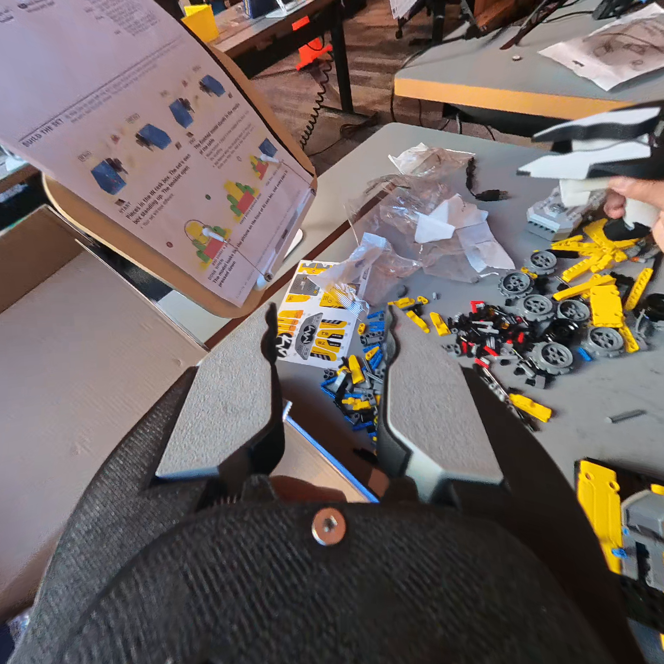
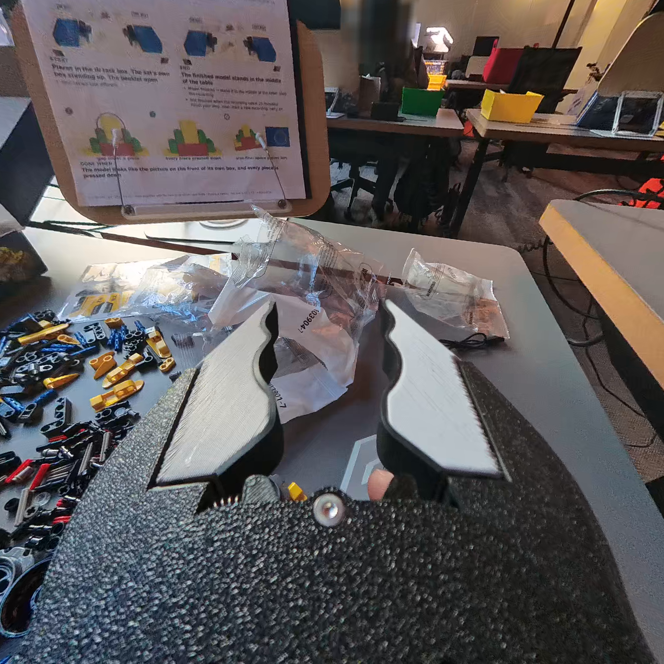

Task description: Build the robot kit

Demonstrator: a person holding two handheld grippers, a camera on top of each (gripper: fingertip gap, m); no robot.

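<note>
Left tongs [image 1: 328, 325]: spread, empty, raised over the grey bench [image 1: 593, 442]; sticker sheet [image 1: 316, 323] and a heap of small blue, black and yellow pins [image 1: 359, 388] seen between the fingers; grey wheels [image 1: 553, 316] and yellow beams [image 1: 596, 258] farther right. Right tongs [image 2: 328, 316]: spread, empty, poised above crumpled clear plastic bags [image 2: 309, 287] and a white paper bag [image 2: 316, 363]; loose yellow, blue and black parts [image 2: 72, 366] to the left; instruction sheet on a wooden stand [image 2: 172, 100] behind, at the bench's far edge.
</note>
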